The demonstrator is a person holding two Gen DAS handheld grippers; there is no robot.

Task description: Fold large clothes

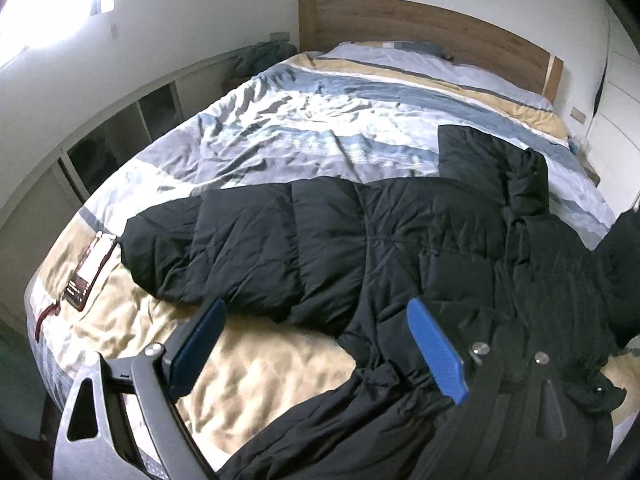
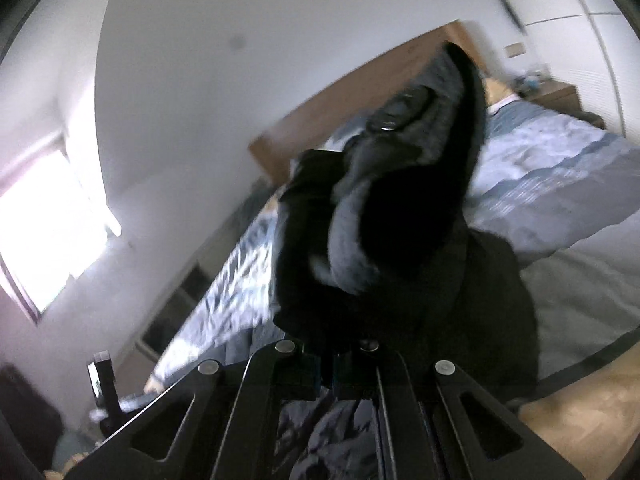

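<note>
A black puffer jacket lies spread across the patterned duvet, one sleeve reaching left. In the left wrist view my left gripper hovers open over the jacket's near edge, nothing between its blue pads. At the right edge of that view part of the jacket is raised off the bed. In the right wrist view my right gripper is shut on a bunched fold of the jacket, held up above the bed. The fabric hides its fingertips and fills the middle of the blurred view.
A phone lies on the duvet near the bed's left edge. A wooden headboard stands at the far end, with low shelving along the left wall. A nightstand stands beside the bed and a dark stand on the floor.
</note>
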